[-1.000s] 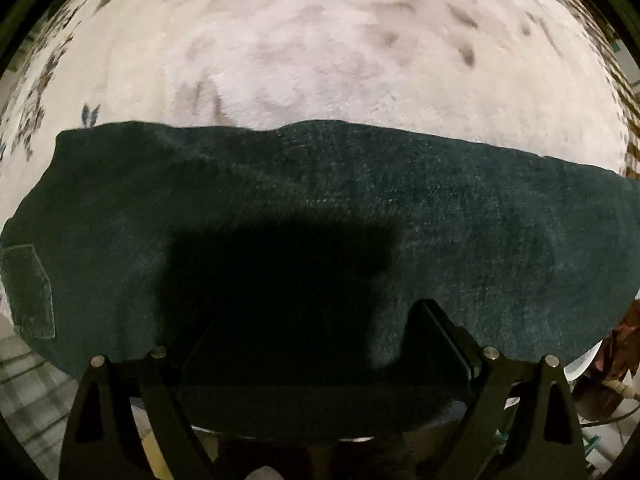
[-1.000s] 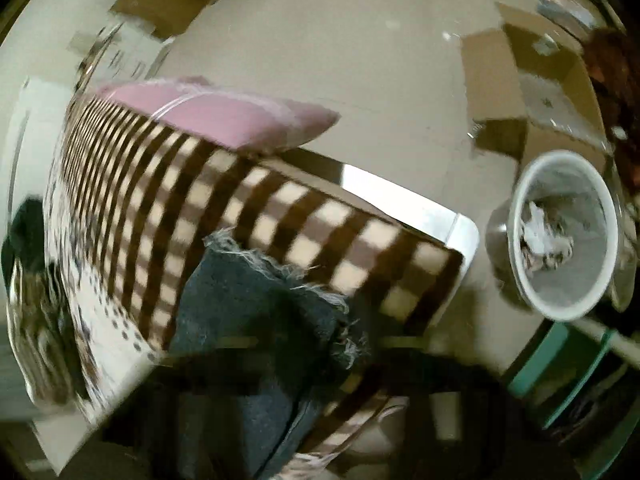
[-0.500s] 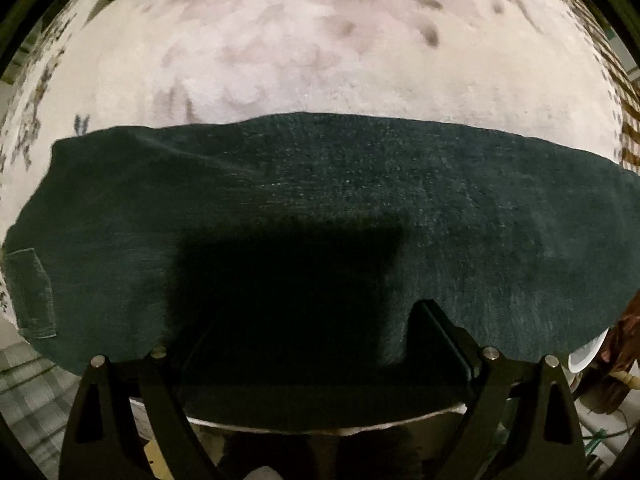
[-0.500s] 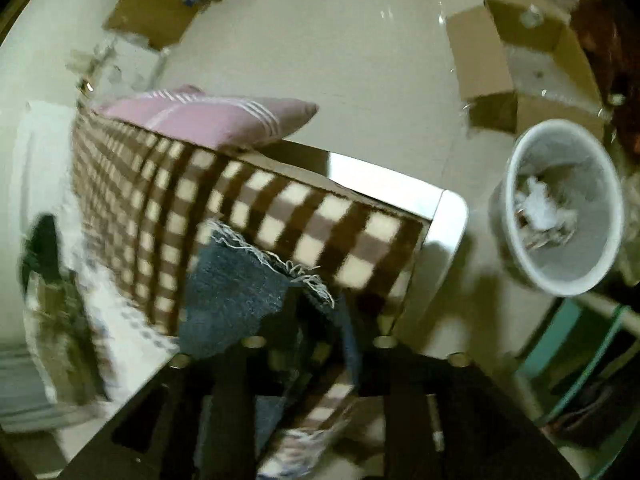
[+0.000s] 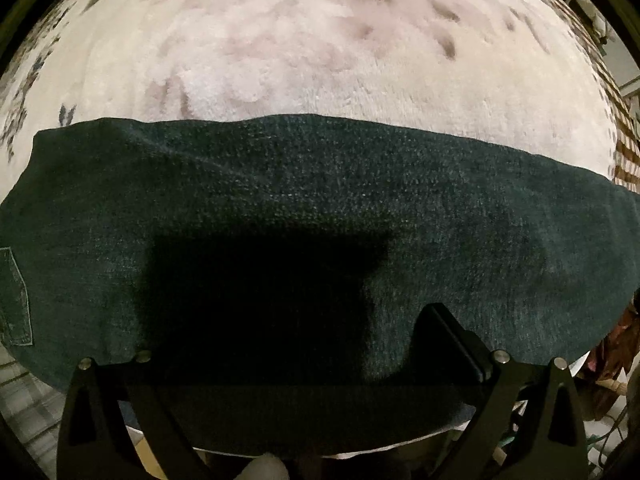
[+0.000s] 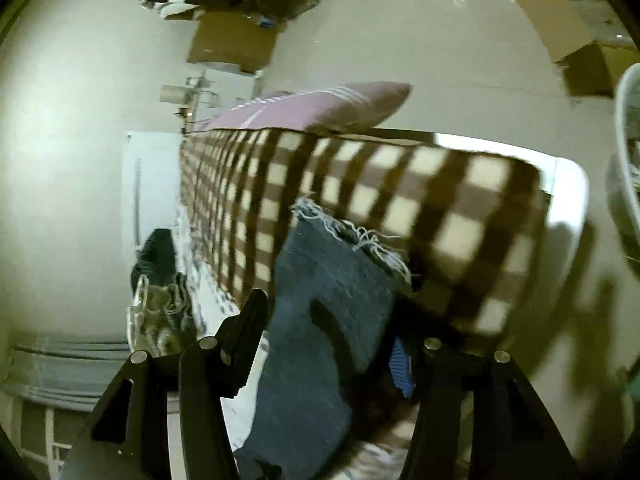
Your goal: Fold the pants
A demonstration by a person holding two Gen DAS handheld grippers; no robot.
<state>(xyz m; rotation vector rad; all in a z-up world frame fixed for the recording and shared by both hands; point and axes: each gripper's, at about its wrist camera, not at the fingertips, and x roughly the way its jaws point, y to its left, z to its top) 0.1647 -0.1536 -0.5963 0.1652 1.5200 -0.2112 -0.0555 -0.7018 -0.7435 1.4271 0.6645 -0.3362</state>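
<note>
One pants [image 5: 320, 208] on one blanket [image 5: 320, 48], both grippers, left gripper [image 5: 304, 344] and right gripper [image 6: 332, 320], spread wide.

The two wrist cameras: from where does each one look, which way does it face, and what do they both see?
Left wrist: sits behind the left gripper, faces down over the dark pants lying flat on a fluffy blanket; both black fingers show, spread wide.
Right wrist: sits behind the right gripper, tilted along the bed's checked blanket toward a pink pillow and the floor; its fingers flank the pants' frayed hem.
Shared: only the pants.
</note>
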